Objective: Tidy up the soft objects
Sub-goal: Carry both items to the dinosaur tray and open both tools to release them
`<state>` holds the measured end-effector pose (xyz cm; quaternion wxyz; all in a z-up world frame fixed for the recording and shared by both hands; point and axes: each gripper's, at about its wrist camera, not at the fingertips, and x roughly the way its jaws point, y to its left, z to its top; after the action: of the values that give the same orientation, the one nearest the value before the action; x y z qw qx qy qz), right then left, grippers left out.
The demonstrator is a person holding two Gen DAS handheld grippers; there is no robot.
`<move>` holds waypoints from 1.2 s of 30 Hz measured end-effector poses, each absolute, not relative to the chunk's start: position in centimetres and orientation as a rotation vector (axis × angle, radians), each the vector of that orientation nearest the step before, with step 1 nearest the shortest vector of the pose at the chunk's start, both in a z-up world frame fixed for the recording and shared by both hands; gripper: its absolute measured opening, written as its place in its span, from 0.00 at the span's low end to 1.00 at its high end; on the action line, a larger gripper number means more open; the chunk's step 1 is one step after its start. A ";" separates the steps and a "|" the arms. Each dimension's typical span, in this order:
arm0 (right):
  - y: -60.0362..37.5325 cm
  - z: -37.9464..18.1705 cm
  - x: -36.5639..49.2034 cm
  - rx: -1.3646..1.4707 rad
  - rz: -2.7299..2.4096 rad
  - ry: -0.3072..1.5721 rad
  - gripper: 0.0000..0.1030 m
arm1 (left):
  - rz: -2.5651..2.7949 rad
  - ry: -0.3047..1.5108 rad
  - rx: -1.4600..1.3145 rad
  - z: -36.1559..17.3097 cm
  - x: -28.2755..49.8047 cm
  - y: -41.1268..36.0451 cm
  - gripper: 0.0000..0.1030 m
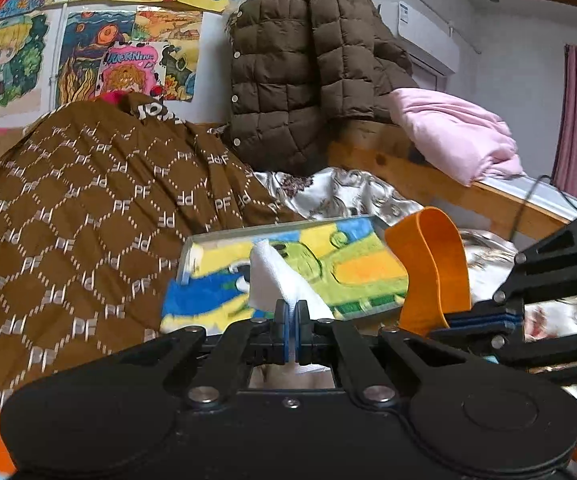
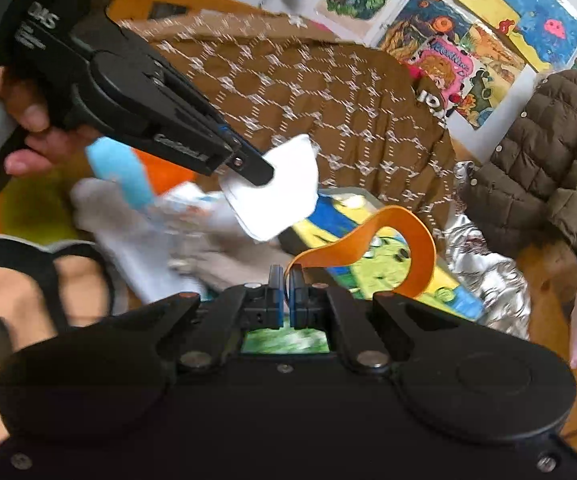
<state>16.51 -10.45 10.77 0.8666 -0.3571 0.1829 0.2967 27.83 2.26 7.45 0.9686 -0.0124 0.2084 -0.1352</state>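
- Colourful cartoon drawings (image 1: 88, 20) cover the wall behind a cluttered bed, where a brown patterned quilt (image 1: 88, 208) is heaped beside a brown puffer jacket (image 1: 296, 68) and a pink folded cloth (image 1: 452, 132) draped on the wooden bed rail (image 1: 408, 176).
- Left gripper (image 1: 291, 312): fingers pressed together on a white tissue (image 1: 276, 280), which sticks up and away from the tips – in front of a tray with a bright cartoon print (image 1: 328, 264).
- Right gripper (image 2: 285, 280): fingers clamped on one end of an orange strip (image 2: 388, 240), which curls up and to the right in a loop above the same tray (image 2: 368, 264).
- From the left wrist view the right gripper (image 1: 472, 320) shows side-on at the right edge, the orange strip (image 1: 432, 268) standing up out of its closed tips.
- Only the right wrist view shows the left gripper (image 2: 260, 172) from the side, a person's hand (image 2: 28, 120) around its handle, and the tissue (image 2: 276, 192) hanging as a flat white square from its tips.
- That view alone also takes in a blurred light-blue item (image 2: 120, 172) and pale cloths (image 2: 136, 232) lower left – too smeared to identify.
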 end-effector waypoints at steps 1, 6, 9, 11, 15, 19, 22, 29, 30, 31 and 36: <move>-10.2 10.8 18.0 -0.767 0.608 0.386 0.00 | -0.268 0.417 -0.022 7.4 28.8 2.2 0.01; -9.1 9.8 24.9 -0.840 0.546 0.406 0.00 | -0.232 0.416 -0.026 6.5 34.9 1.2 0.01; -8.4 8.9 29.1 -0.882 0.524 0.428 0.00 | -0.200 0.445 -0.062 5.5 37.8 0.7 0.01; -8.1 8.3 31.1 -0.901 0.512 0.444 0.00 | -0.184 0.467 -0.085 4.8 39.2 0.7 0.01; -7.9 6.6 35.1 -0.899 0.482 0.487 0.00 | -0.154 0.505 -0.094 3.2 41.4 0.5 0.01; -8.6 4.4 37.6 -0.915 0.468 0.539 0.00 | -0.141 0.555 -0.089 1.6 42.7 0.0 0.01; -9.4 2.9 37.9 -0.909 0.459 0.568 0.00 | -0.144 0.587 -0.103 0.9 43.2 0.0 0.01; -10.0 1.0 39.3 -0.883 0.443 0.612 0.05 | -0.121 0.636 -0.130 0.4 43.7 0.4 0.04; -10.1 0.9 39.3 -0.879 0.440 0.615 0.06 | -0.116 0.638 -0.124 0.4 43.6 0.4 0.05; -10.2 0.8 39.3 -0.881 0.436 0.614 0.06 | -0.113 0.639 -0.116 0.5 43.6 0.4 0.06; -10.6 2.4 37.9 -0.842 0.421 0.602 0.10 | -0.093 0.640 -0.118 1.3 42.9 0.7 0.15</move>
<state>37.91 -10.64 2.36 0.8479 -0.3996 0.2856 0.1997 42.86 0.69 1.25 0.9464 -0.0579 0.3144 -0.0458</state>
